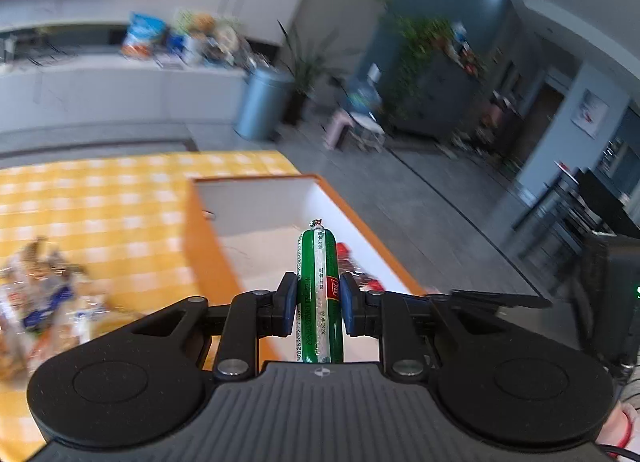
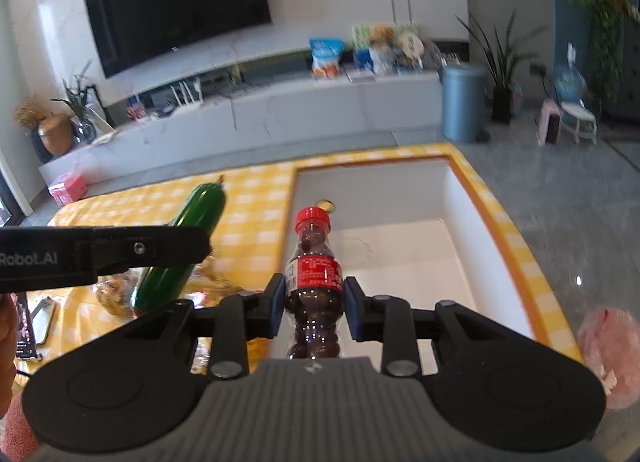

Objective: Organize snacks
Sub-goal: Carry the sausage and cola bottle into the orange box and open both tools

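Box: the orange-rimmed white box (image 2: 460, 197) sits on the checked cloth (image 2: 256, 221), beneath both loads.
Right gripper (image 2: 314, 304): clamped on a small cola bottle (image 2: 316, 278); smooth plastic could slip.
Left gripper (image 1: 319, 304): pinching a green sausage stick (image 1: 318, 294); it might pivot, missing the box.

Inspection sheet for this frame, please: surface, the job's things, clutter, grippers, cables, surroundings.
Surface: yellow checked tablecloth, blurred in the left wrist view.
Job's things: green sausage stick; small cola bottle with red cap; orange-rimmed white box, a red packet inside.
Clutter: loose snack packets on the cloth.
Grippers: left gripper shut on the sausage stick; right gripper shut on the cola bottle.
Cables: nothing seen on the cloth.
Surroundings: wall television, blue bin, potted plants.
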Motion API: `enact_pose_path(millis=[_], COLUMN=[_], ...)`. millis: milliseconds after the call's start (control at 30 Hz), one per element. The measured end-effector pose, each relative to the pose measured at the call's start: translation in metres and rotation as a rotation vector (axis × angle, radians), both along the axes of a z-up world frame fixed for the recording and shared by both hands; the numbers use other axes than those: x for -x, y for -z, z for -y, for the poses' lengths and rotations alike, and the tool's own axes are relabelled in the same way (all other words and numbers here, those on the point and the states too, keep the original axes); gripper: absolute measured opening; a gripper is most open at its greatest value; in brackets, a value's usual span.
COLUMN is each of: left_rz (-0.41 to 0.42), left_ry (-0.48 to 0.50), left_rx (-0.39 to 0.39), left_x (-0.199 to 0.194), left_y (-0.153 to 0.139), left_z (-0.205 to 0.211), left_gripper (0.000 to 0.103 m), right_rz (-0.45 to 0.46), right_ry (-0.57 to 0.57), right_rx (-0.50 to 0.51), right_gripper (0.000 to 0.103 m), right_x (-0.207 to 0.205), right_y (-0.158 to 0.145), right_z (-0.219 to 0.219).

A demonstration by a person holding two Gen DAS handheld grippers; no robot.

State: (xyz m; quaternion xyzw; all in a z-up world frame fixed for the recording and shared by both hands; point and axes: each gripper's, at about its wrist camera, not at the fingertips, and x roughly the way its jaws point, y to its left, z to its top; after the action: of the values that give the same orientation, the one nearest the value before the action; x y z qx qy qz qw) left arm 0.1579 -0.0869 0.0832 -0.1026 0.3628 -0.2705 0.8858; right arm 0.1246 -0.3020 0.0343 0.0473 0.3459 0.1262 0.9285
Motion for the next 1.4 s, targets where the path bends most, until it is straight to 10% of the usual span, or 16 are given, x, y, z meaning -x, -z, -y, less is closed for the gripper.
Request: enact_pose_path(millis=[600,1400], left_rz=[-0.325,-0.332], left_ry=[0.205,0.221], left_rx=[-0.222,-0.259], left_x=[-0.082,-0.072], left_y=[0.056,0.060], left_z=[0.076,0.075], left_gripper=[0.017,0.019], right_rz=[-0.347,-0.522], right_ry=[-0.067,-0.142], right_rx=[0.150,0.271], right_gripper=[0.029,0.030], right_x=[-0.091,-0.110], right_y=[0.056,0.103], right_z=[0.039,0.016])
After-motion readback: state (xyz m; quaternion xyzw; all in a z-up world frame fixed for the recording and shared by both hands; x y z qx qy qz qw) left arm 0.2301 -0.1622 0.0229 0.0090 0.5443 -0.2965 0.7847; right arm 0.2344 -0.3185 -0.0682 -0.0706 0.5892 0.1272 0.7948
